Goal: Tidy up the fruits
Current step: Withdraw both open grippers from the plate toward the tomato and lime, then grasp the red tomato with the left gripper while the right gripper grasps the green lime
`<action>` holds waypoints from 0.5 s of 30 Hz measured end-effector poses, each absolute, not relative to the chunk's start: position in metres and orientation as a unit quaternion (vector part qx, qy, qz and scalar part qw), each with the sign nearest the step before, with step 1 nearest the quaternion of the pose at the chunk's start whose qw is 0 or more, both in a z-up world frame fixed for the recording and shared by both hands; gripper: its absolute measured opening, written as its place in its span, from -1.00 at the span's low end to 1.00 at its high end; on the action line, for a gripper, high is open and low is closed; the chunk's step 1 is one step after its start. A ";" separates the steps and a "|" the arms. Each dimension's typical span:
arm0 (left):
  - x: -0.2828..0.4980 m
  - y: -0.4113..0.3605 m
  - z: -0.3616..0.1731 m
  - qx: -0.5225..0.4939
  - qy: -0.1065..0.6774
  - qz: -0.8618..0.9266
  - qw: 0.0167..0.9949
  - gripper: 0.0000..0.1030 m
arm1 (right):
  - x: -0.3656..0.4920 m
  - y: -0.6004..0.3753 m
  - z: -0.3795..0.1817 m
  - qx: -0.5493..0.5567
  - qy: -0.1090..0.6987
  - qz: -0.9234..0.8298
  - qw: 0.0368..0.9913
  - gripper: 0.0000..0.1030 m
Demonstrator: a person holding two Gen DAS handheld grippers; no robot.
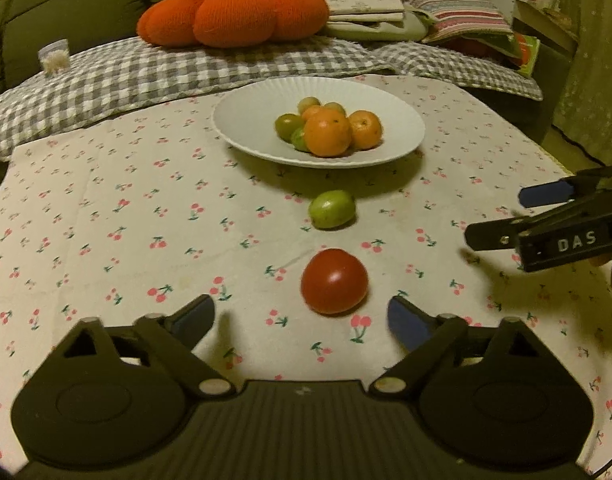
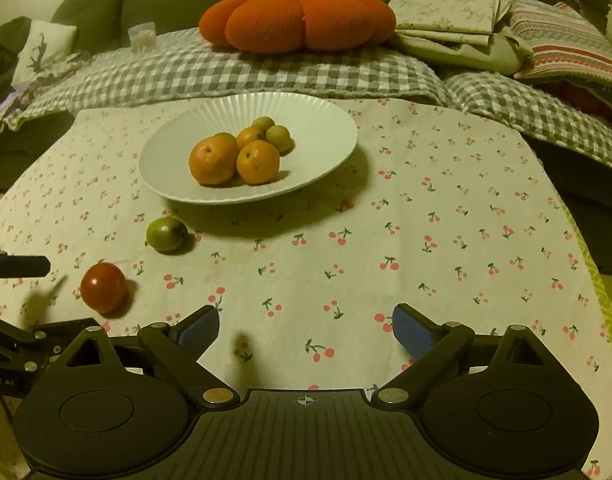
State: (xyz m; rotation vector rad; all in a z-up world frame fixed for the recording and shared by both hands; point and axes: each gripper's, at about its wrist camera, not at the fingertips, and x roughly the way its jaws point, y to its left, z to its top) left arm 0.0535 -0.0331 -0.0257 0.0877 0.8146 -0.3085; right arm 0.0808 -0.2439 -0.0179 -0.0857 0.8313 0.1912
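Tomato (image 1: pixel 333 281) sits on the cherry-print cloth (image 1: pixel 106 208), just ahead of the left gripper (image 1: pixel 302 314), whose fingers are spread wide and holding nothing. Green fruit (image 1: pixel 331 209) lies at 12 o'clock from it, then the white plate (image 1: pixel 246 120) of oranges (image 1: pixel 328 132). Right gripper (image 2: pixel 306 326) is wide open too, empty over bare cloth.

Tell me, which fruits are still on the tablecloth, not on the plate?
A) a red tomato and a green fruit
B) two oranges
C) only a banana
A: the red tomato and the green fruit lie on the tablecloth, in front of the plate.
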 end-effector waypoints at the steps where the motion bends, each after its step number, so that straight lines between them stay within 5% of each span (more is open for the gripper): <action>1: 0.054 -0.034 -0.026 0.041 0.396 -0.155 0.904 0.47 | 0.081 -0.244 -0.018 -0.042 0.404 0.093 0.909 0.85; 8: 0.058 -0.037 -0.027 0.035 0.391 -0.182 0.902 -0.26 | 0.083 -0.243 -0.022 -0.044 0.408 0.092 0.907 0.85; 15: 0.060 -0.035 -0.025 0.031 0.392 -0.192 0.899 -0.32 | 0.083 -0.240 -0.023 -0.047 0.409 0.093 0.907 0.85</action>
